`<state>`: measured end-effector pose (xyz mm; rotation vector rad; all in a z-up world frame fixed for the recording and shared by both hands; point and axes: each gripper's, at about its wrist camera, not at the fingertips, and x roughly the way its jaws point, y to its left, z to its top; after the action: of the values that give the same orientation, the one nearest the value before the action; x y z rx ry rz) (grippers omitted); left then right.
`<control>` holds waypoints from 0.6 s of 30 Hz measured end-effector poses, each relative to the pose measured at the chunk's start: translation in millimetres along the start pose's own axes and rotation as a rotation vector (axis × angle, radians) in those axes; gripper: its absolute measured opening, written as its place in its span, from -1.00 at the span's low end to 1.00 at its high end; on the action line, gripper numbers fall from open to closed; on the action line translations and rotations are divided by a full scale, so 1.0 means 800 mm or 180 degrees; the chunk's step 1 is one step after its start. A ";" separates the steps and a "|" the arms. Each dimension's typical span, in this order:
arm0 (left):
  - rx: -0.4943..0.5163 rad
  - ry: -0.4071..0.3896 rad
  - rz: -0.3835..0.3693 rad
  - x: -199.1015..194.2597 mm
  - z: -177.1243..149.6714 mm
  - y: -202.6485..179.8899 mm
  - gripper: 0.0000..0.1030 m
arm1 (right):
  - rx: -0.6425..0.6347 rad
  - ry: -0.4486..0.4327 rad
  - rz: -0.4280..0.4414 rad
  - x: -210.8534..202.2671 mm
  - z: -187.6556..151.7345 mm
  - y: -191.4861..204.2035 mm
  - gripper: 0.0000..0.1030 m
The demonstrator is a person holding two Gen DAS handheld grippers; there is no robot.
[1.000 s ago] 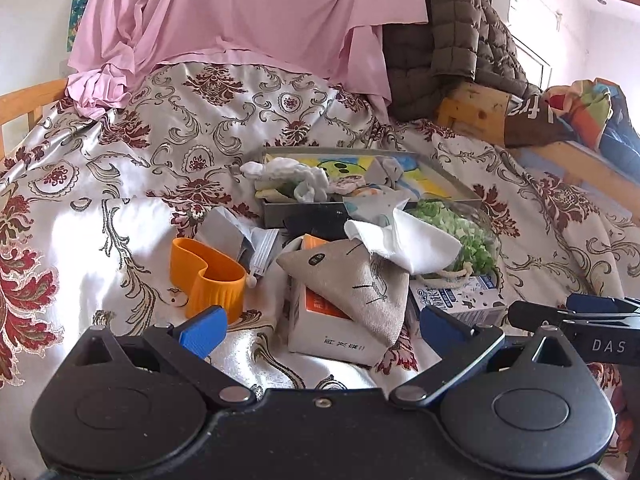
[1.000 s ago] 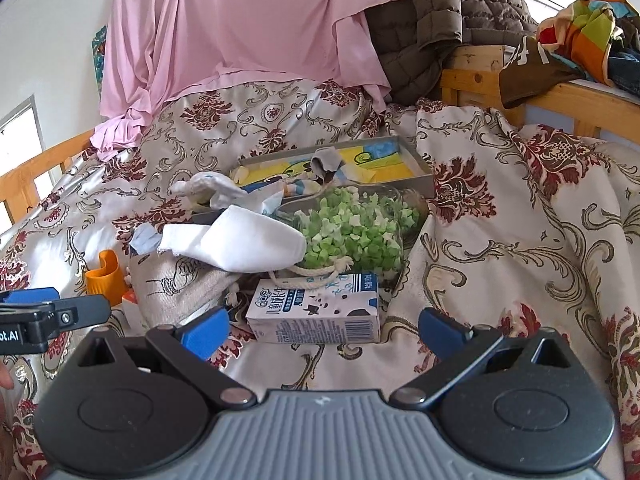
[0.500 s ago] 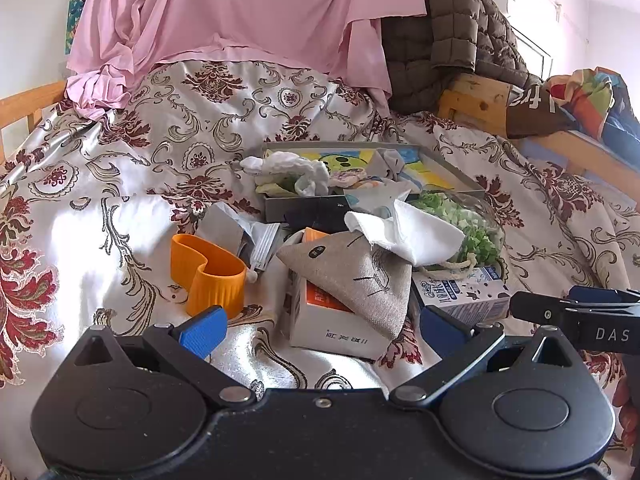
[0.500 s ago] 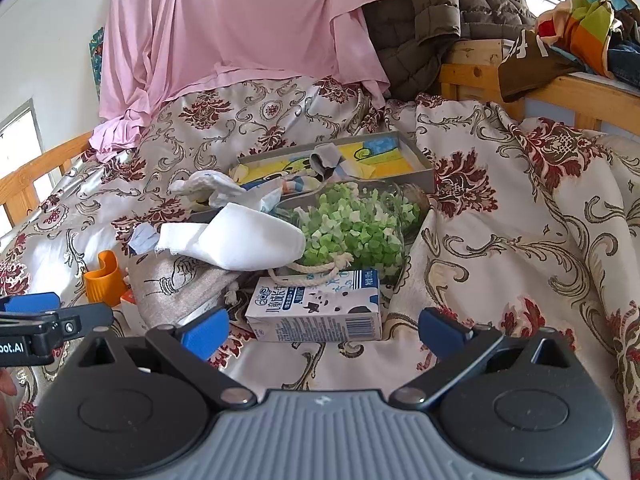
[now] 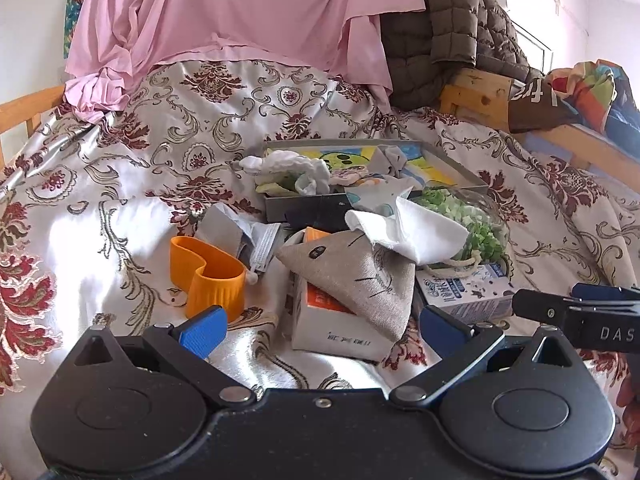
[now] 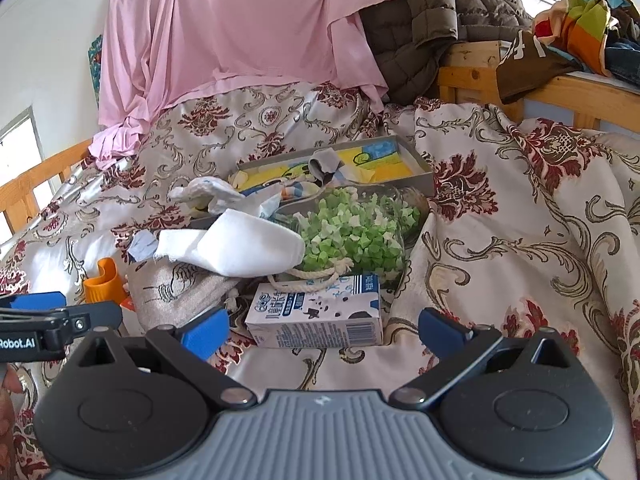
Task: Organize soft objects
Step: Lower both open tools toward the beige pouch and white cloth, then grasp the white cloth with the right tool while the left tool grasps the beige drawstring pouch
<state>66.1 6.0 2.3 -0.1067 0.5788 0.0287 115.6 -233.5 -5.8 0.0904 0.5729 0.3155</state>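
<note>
Lying draped over a white and orange carton (image 5: 340, 320), the beige linen pouch (image 5: 360, 276) carries a black oval label and thin line drawings; its writing is too small to read. A white cloth pouch (image 5: 416, 232) rests on the upper edge of the beige one and leans against a clear bag of green and white foam cubes (image 6: 352, 232) with a cream rope handle. Just in front of that bag sits a white and blue milk carton (image 6: 320, 320) printed with "QQ" and Chinese characters. The carton under the beige pouch also bears Chinese print on its front face.

Behind the pile stands a shallow grey tray (image 5: 460, 172) with a yellow and blue cartoon lining; it holds crumpled white socks (image 5: 292, 168), a small grey cloth (image 6: 324, 164) and other small fabric bits. An orange heart-shaped cup (image 5: 208, 276) stands to the left on the floral bedspread (image 5: 100, 240), beside a grey packet (image 5: 228, 228).

The left gripper (image 5: 320, 324) hovers low before the beige pouch, jaws spread wide and empty. The right gripper (image 6: 320, 328) is likewise wide open around nothing, facing the milk carton. Its side reads "DAS" in the left view; the left one reads "Robot.AI". A pink sheet (image 6: 240, 40) and brown quilted jacket (image 6: 440, 12) hang behind.
</note>
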 end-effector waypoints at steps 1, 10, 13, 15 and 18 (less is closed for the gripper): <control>0.0008 -0.0006 -0.0003 0.001 0.002 0.000 0.98 | 0.0011 -0.0010 0.0002 0.001 0.001 -0.001 0.99; 0.0369 -0.0078 -0.0097 0.016 0.017 -0.001 0.98 | 0.0028 -0.0176 0.0205 0.015 0.008 0.000 0.99; 0.0489 -0.0091 -0.0204 0.023 0.023 0.004 0.98 | -0.0098 -0.0215 0.0365 0.032 0.020 0.010 0.99; 0.0546 -0.0062 -0.0277 0.029 0.028 0.008 0.98 | -0.0188 -0.0260 0.0434 0.043 0.030 0.017 0.99; 0.0629 -0.0034 -0.0355 0.039 0.034 0.008 0.98 | -0.0285 -0.0288 0.0586 0.060 0.043 0.026 0.99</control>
<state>106.4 15.0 7.1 0.0533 0.5615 -0.1360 166.9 -198.2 2.0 0.0708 0.4607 0.5129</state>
